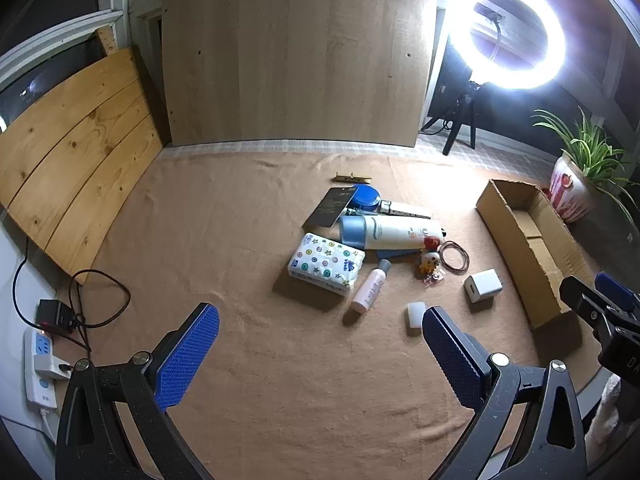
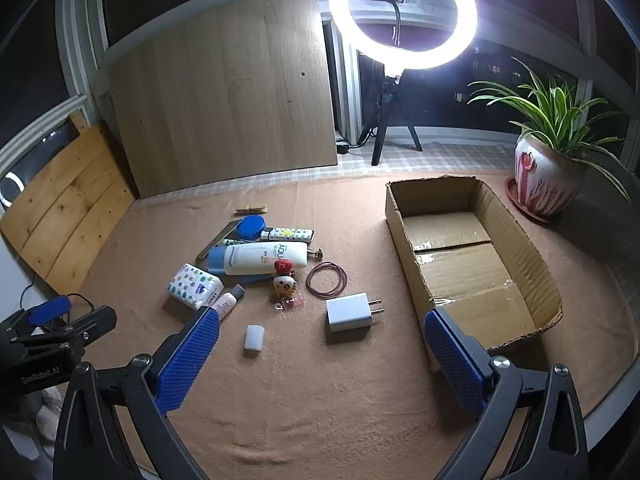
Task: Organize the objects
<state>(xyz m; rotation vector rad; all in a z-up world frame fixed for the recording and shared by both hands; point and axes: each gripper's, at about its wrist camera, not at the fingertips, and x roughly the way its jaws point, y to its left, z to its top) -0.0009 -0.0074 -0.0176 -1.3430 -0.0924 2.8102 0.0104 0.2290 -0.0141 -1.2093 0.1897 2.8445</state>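
Clutter sits mid-frame in the left wrist view; left gripper gapes empty, cardboard box at right. Right wrist view: right gripper wide open, holding nothing; white charger just ahead, box upper right. Suggest straddling charger squarely before closing.

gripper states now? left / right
Left gripper: open, holding nothing.
Right gripper: open, holding nothing.

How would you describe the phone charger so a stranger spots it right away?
Find the open cardboard box on the brown cloth. Just left of it, apart from the pile, lies the white wall charger. It's the only cube with two metal prongs, pointing toward the box.
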